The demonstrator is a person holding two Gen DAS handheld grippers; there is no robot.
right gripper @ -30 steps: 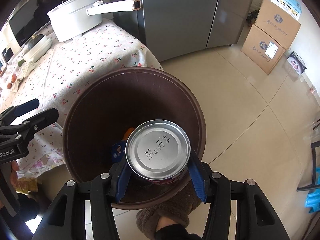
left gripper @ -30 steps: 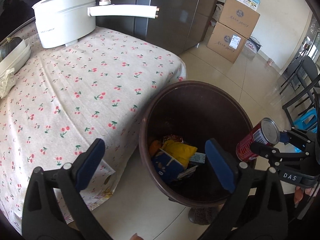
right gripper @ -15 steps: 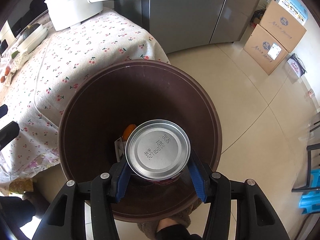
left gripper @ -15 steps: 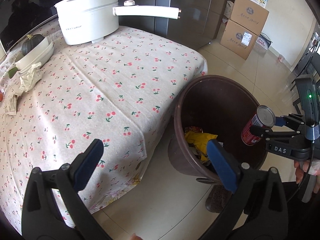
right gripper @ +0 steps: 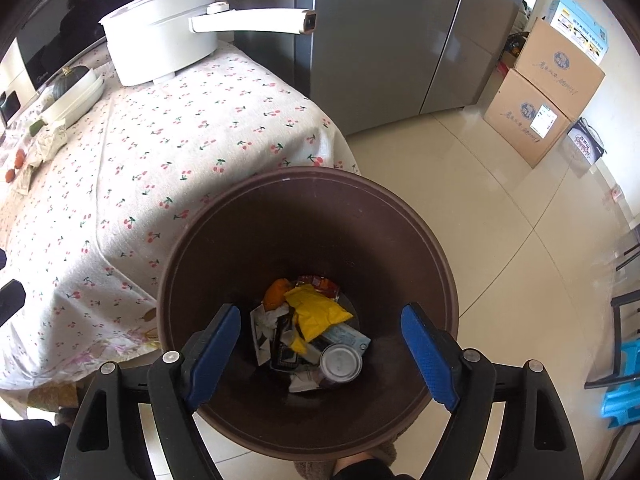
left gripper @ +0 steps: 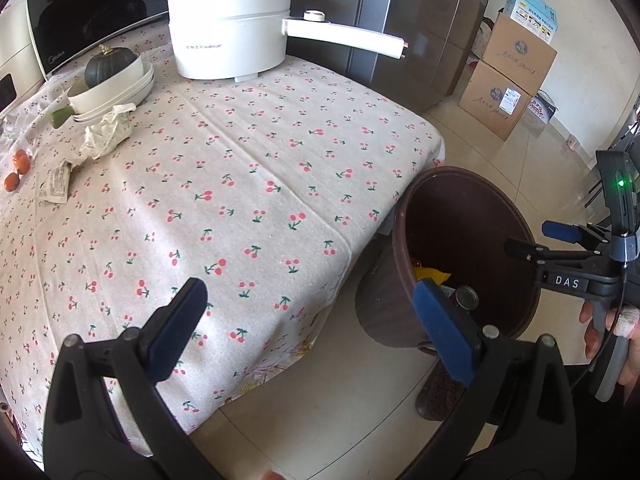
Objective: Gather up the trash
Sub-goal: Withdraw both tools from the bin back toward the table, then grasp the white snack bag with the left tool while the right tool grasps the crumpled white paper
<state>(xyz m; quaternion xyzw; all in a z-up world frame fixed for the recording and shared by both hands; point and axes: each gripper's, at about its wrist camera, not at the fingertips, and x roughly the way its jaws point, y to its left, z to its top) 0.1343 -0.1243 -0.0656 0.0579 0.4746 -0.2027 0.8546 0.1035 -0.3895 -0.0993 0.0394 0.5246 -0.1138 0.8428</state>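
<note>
The right gripper (right gripper: 320, 354), black-framed with blue pads, points steeply down over the mouth of the round dark-brown plastic trash bin (right gripper: 400, 208). Its jaws are opening and nothing is between them: the pads stand wide on either side of the bin's interior. Down on the bottom lies the silver-topped red tin can (right gripper: 341, 363), end up, resting among the other rubbish next to a crumpled yellow wrapper (right gripper: 320, 312) and an orange peel (right gripper: 276, 292). In the left wrist view the same gripper (left gripper: 536, 240) reaches in from the right above the bin's rim (left gripper: 404, 248), and the person's hand (left gripper: 624, 344) grips its handle low at the frame edge, fingers curled around the grey grip.

The left gripper (left gripper: 312, 328) is also tilted downward, held off the corner of the table covered with a cherry-print cloth (left gripper: 240, 184). Its jaws are spread wide and empty, one pad over the cloth, the other over the near rim of the bin.

Further back on the table stand a white electric pot with a long handle (left gripper: 228, 36), a stack of white bowls holding a dark green squash (left gripper: 112, 76), and crumpled white paper (left gripper: 104, 132) just beside them.
</note>
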